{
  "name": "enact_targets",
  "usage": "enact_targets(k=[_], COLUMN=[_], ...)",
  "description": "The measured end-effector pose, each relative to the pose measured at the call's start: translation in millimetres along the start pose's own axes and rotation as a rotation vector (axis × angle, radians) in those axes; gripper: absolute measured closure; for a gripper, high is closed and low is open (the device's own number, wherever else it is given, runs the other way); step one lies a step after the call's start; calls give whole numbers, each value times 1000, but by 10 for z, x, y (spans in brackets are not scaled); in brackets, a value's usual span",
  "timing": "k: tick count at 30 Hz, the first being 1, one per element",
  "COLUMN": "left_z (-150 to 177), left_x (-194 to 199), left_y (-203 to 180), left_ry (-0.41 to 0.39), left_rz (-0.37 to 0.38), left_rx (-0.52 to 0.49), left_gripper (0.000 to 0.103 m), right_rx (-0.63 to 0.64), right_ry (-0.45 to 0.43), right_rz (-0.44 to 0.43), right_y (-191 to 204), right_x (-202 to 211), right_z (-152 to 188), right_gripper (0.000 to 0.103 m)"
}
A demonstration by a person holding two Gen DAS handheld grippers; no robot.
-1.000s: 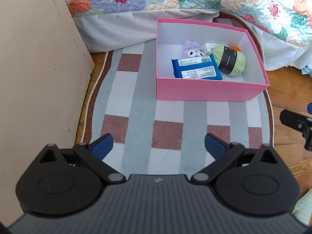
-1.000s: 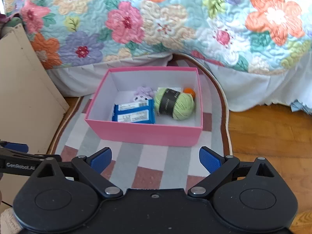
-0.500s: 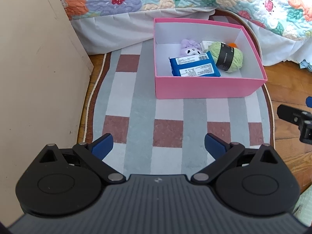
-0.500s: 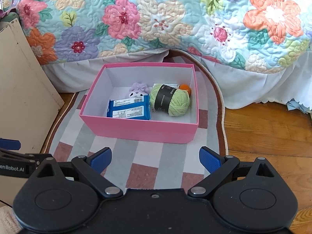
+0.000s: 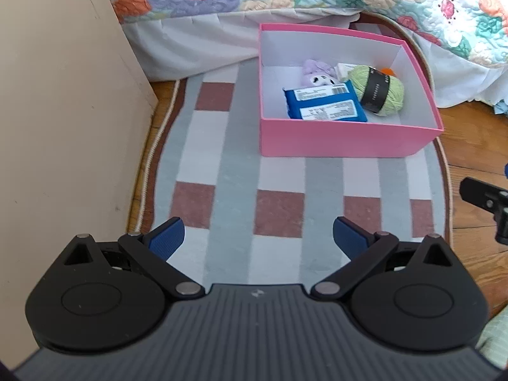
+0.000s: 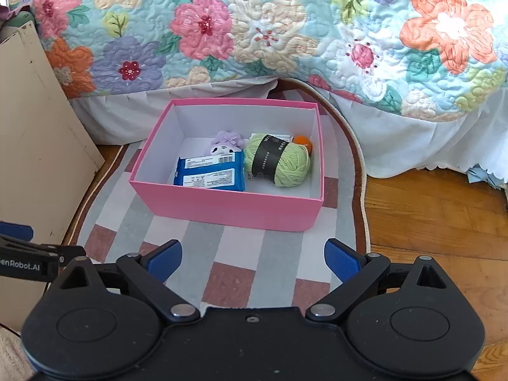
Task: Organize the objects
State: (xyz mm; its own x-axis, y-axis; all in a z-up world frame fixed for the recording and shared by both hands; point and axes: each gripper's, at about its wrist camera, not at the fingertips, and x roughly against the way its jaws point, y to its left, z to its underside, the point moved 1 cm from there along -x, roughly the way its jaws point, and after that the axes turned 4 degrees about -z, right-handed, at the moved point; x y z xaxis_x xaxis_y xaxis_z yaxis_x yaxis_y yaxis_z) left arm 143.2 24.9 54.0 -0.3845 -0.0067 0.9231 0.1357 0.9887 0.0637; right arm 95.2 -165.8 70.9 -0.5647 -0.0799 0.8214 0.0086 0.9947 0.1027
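I have both tools hanging over the rug (image 5: 279, 171), well short of the pink box (image 6: 228, 209), and neither is carrying anything: the left gripper (image 5: 256, 241) has its jaws spread wide, and so does the right gripper (image 6: 253, 258).

The things to sort sit inside the box: a blue packet (image 6: 211, 174) against the near wall, a green ball of yarn (image 6: 279, 163) just beside it, a small purple plush (image 6: 226, 146) behind the packet, and something orange (image 6: 302, 141) tucked behind the yarn (too hidden for me to name).

My worry is the box itself. It looks like light card with thin upright walls, so a finger catching the rim on the way in would probably shove or tip it across the rug. The packet is glossy film and lies flat, so I judge it could slide out of a shallow pinch. The yarn is soft and round with a dark paper band; squeezed off-centre, it may roll or shed a loose strand. The plush is squashy and half covered, so reaching for it risks dragging the packet along.

The rug is flat-woven in grey, white and red-brown checks, on wood floor (image 6: 428, 222).
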Motion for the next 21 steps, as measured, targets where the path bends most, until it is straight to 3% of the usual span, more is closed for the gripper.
enact_targets(k=[13,21], left_z=[13,20], left_x=[32,73], left_y=[-30,-20], left_ry=[-20,-22], left_rz=[-46,-32], left_rx=[-50,-35], left_gripper=[1,1], right_rx=[1,-5], right_ry=[4,13], right_rz=[-15,-14], right_y=[-6,-52], right_x=[3,-18], right_z=[4,8], right_gripper=[5,5])
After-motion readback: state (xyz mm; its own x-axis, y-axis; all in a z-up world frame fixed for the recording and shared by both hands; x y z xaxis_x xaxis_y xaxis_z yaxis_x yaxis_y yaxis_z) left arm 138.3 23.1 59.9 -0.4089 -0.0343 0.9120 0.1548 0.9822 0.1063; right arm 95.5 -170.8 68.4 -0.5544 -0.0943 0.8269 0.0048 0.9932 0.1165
